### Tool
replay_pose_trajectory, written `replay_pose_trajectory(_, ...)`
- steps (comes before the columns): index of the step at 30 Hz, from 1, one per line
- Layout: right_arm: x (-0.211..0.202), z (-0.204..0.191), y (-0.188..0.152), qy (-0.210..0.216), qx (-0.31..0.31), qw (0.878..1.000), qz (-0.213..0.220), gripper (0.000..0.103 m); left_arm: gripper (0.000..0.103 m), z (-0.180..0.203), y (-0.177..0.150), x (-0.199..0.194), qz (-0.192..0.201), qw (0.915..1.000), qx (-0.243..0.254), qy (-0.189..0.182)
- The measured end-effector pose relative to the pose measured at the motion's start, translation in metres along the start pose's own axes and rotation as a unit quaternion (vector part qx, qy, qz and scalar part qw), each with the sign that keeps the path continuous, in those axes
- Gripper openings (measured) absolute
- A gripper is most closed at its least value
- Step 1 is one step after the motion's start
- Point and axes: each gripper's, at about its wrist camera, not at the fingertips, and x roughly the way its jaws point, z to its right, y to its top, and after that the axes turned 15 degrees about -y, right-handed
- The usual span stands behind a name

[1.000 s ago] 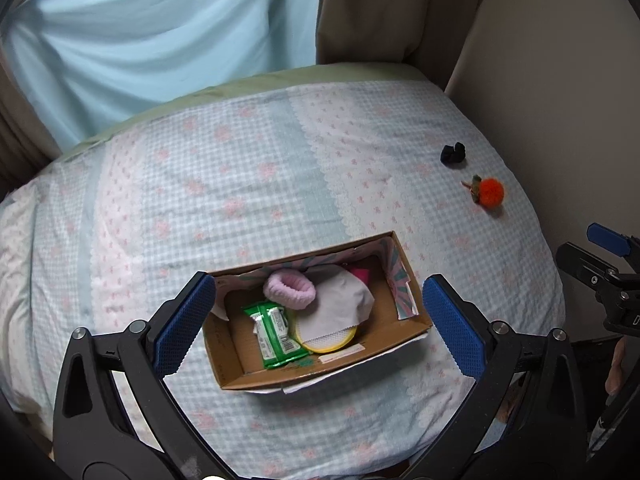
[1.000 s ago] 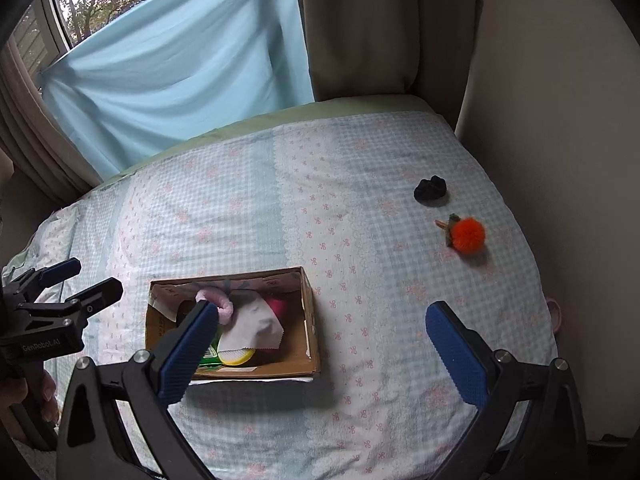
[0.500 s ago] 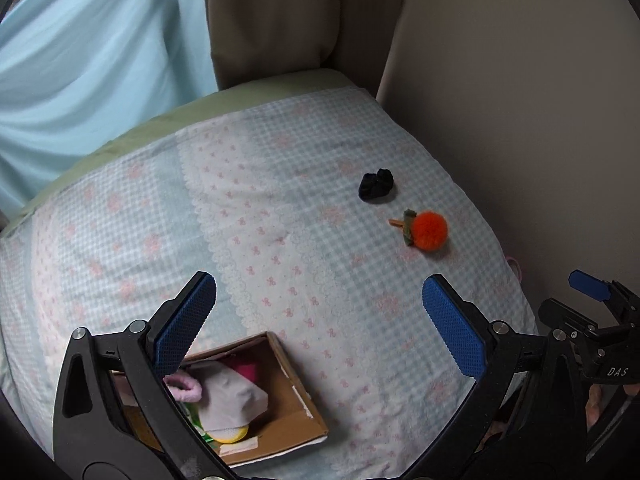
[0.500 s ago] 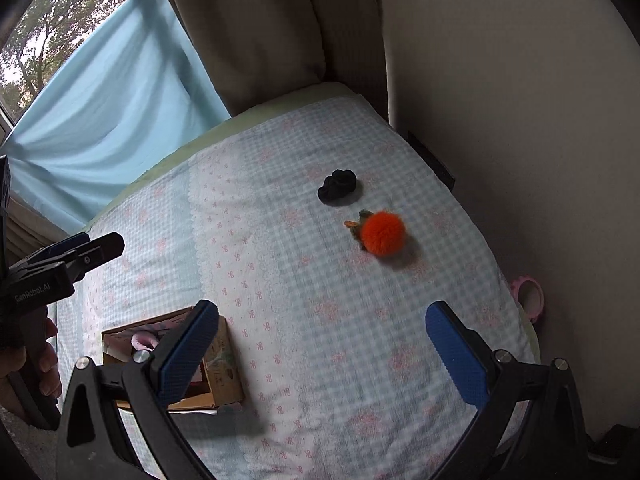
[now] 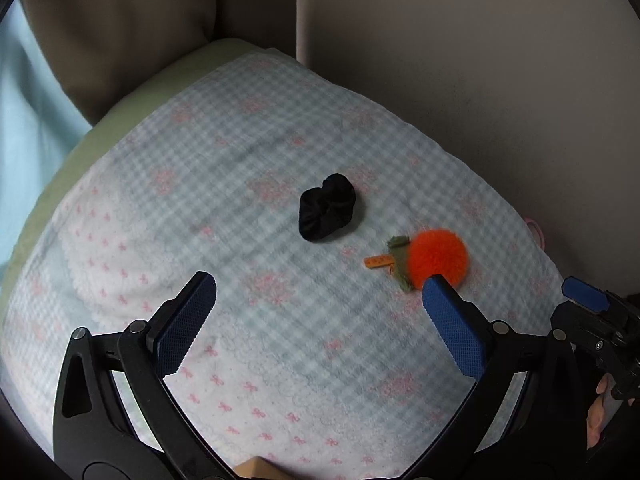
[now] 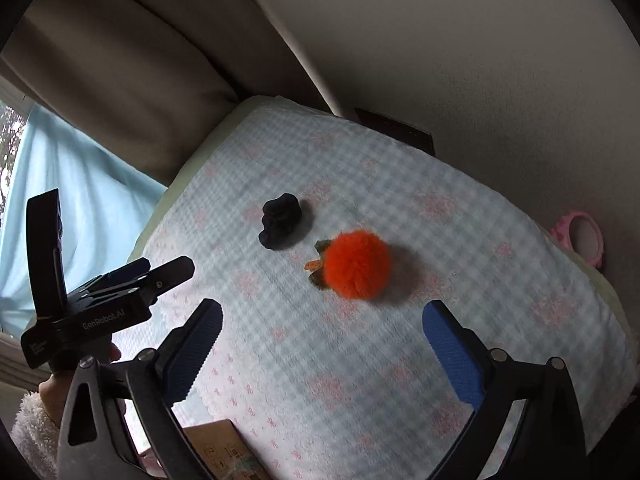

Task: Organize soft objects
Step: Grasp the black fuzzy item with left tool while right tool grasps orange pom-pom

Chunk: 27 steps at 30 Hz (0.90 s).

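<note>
A black scrunchie (image 5: 326, 213) (image 6: 282, 221) lies on the checked bedspread (image 5: 240, 208), with a fluffy orange pompom (image 5: 438, 257) (image 6: 356, 264) just right of it. The pompom has a green and orange tag. My left gripper (image 5: 318, 292) is open, short of both; its right fingertip (image 5: 436, 286) overlaps the pompom's near edge in the view. My right gripper (image 6: 322, 318) is open too, with nothing between its fingers, a little nearer than the pompom. A corner of the cardboard box (image 6: 224, 454) shows at the bottom of the right wrist view.
A beige wall (image 5: 480, 60) borders the bed on the right and a beige curtain (image 6: 120, 80) hangs behind it. A pink ring-shaped item (image 6: 582, 236) lies at the bed's right edge. A hand in a fluffy white sleeve (image 6: 32, 432) holds the left gripper.
Both grippers have swung right, away from the box, and come closer to the scrunchie and pompom. The box has almost left both views. Both grippers stay open.
</note>
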Motion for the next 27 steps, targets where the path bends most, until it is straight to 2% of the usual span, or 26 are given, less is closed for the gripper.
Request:
replay_pose_trajectory(3,0.037,0.007,0.002,0.002,0.025,1.000,0.002,0.097,0.100,-0.017,0.015,0.047,-0.016,0.9996,0.006,-0.023)
replay_pose_trajectory(7,0.081,0.011,0.003,0.013,0.045,0.999,-0.004,0.085,0.097,-0.033,0.031,0.097,-0.031,0.9988,0.011,-0.036)
replay_pose_trajectory(9,0.101,0.015,0.003,0.016,0.060,0.998,-0.011,0.084,0.094,-0.034,0.038,0.118,-0.039,0.9983,0.022,-0.036)
replay_pose_trajectory(13,0.135,0.020,0.003,0.038,0.086,0.995,-0.038,0.072,0.079,-0.036,0.045,0.153,-0.057,0.9969,0.030,-0.044)
replay_pose_trajectory(15,0.145,0.019,0.003,0.049,0.100,0.993,-0.047,0.069,0.074,-0.038,0.044,0.167,-0.065,0.9965,0.027,-0.044)
replay_pose_trajectory(18,0.152,0.016,0.005,0.060,0.112,0.991,-0.048,0.065,0.073,-0.038,0.042,0.175,-0.061,0.9969,0.030,-0.040)
replay_pose_trajectory(20,0.153,0.013,0.008,0.063,0.116,0.990,-0.043,0.059,0.066,-0.038,0.042,0.178,-0.056,0.9973,0.034,-0.034)
replay_pose_trajectory(21,0.154,0.012,0.009,0.064,0.118,0.990,-0.044,0.056,0.058,-0.039,0.041,0.179,-0.055,0.9975,0.036,-0.027)
replay_pose_trajectory(23,0.159,0.010,0.011,0.061,0.121,0.990,-0.051,0.041,0.048,-0.040,0.040,0.180,-0.050,0.9979,0.038,-0.015)
replay_pose_trajectory(25,0.162,0.007,0.011,0.049,0.117,0.991,-0.053,0.036,0.031,-0.042,0.039,0.178,-0.045,0.9982,0.038,-0.008)
replay_pose_trajectory(27,0.161,0.005,0.010,0.045,0.114,0.991,-0.050,0.034,0.025,-0.046,0.040,0.174,-0.044,0.9982,0.039,0.000)
